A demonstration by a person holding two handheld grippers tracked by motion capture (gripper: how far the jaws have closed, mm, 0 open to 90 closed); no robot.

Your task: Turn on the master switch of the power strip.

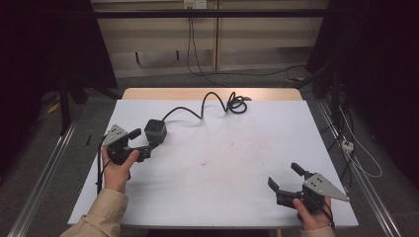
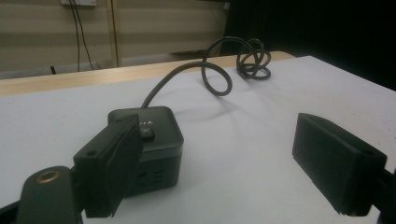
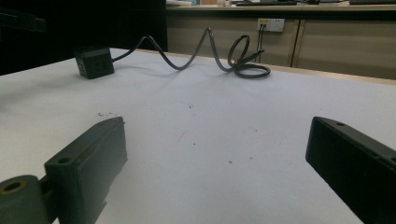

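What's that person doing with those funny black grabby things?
A person sits at a white table holding tongs in each hand. The left tongs are right beside a black cube-shaped power strip, jaws open, not squeezing it; one jaw sits at the cube's near side. The cube's black cable curls away to a loop at the far edge. The right tongs hang open over the bare near right corner, with nothing between their jaws.

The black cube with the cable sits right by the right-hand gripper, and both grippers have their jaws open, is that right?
Not quite: the black cube sits by the left gripper, as the high view shows. The right gripper is far from it. Both do have open jaws.
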